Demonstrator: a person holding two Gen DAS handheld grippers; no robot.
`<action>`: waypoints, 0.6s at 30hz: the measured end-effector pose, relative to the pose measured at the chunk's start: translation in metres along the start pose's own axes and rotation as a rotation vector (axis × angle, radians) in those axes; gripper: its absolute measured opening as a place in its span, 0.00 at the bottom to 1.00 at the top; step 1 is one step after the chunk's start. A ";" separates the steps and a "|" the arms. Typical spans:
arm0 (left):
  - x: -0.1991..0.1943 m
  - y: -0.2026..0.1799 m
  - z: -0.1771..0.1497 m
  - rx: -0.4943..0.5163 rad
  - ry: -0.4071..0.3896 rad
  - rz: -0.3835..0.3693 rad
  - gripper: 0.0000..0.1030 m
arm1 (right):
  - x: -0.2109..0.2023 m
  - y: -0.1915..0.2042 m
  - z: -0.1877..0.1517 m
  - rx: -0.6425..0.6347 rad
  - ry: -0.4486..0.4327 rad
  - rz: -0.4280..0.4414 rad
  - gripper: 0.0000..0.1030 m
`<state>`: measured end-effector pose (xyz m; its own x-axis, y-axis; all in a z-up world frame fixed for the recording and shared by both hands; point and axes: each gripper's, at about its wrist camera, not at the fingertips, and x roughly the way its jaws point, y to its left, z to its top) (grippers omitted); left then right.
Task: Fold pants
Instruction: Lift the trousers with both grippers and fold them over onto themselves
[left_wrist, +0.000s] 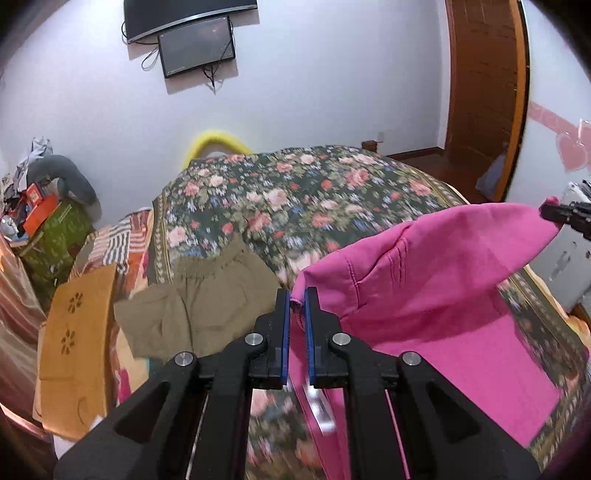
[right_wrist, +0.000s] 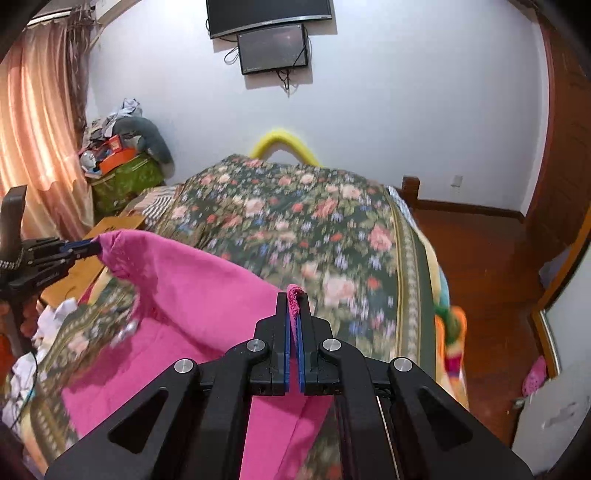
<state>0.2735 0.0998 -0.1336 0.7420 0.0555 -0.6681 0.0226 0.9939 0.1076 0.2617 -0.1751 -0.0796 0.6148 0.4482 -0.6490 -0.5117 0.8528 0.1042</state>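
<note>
While both views blur toward the near edge, the lower part of the pink pants (left_wrist: 424, 280) is cut off behind the gripper bodies and its hems cannot be made out. At far left, a tan cardboard sheet (left_wrist: 77, 347) overhangs the bedside, and olive shorts (left_wrist: 195, 306) lie just beside the pants on the floral bedspread (left_wrist: 295, 195). The left gripper (left_wrist: 297, 295) is closed narrowly on one corner of the pants' raised edge; the right gripper (right_wrist: 294, 297) is clamped on the other corner, fabric bunched between its pads. That edge hangs lifted between them, the rest lying on the bed. Beyond the pants the bedspread lies open to the far wall; at right it drops off to wooden floor (right_wrist: 480, 258).
</note>
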 end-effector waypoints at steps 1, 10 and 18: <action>-0.006 -0.003 -0.008 0.013 0.003 0.002 0.08 | -0.002 0.002 -0.006 0.004 0.007 0.000 0.02; -0.031 -0.018 -0.088 0.019 0.096 -0.048 0.08 | -0.017 0.033 -0.082 0.014 0.116 0.030 0.02; -0.029 -0.027 -0.137 0.031 0.218 -0.057 0.08 | -0.015 0.038 -0.140 0.046 0.209 -0.026 0.03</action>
<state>0.1594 0.0844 -0.2182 0.5769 0.0219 -0.8165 0.0831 0.9929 0.0853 0.1486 -0.1873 -0.1716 0.4870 0.3647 -0.7936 -0.4663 0.8769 0.1168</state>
